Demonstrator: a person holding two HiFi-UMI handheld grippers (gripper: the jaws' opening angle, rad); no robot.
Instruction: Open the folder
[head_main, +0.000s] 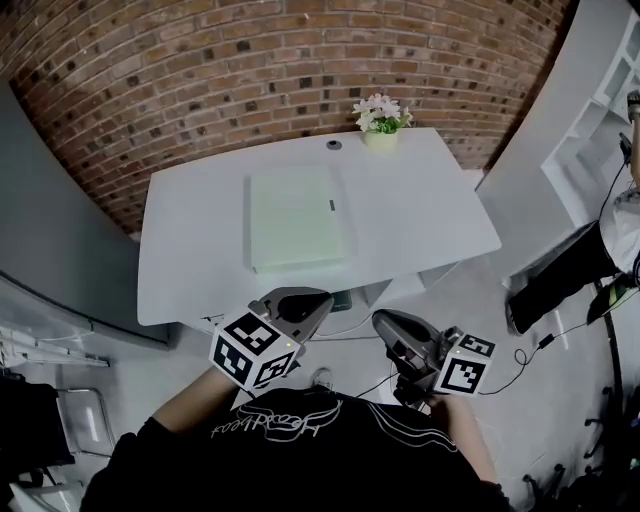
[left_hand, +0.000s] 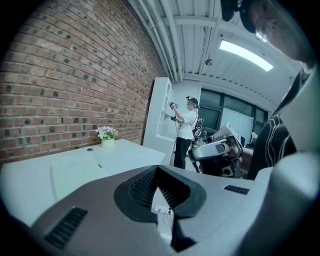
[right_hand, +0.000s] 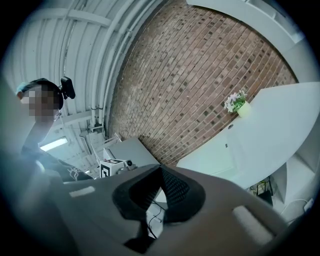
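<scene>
Red brick wall (head_main: 200, 60) backs one white rectangular tabletop (head_main: 430, 220). One pale green flat folder (head_main: 298, 218) lies closed near its middle, one small pot of white flowers (head_main: 380, 118) beyond. Two claws hover off the near edge, left claw (head_main: 318, 300) and right claw (head_main: 380, 322), both pinched together, empty. Only the left gripper view shows a standing person (left_hand: 186, 125) reaching into tall white shelves (left_hand: 161, 112).

Top (head_main: 300, 455): was black, with white script lettering and thin white curved lines.
Left gripper (head_main: 298, 303): had a grey moulded shell and black ribbed pads (left_hand: 142, 184).
Right gripper (head_main: 392, 328): had a matching grey shell.
Marker cubes (head_main: 252, 348): were white with black square patterns.
</scene>
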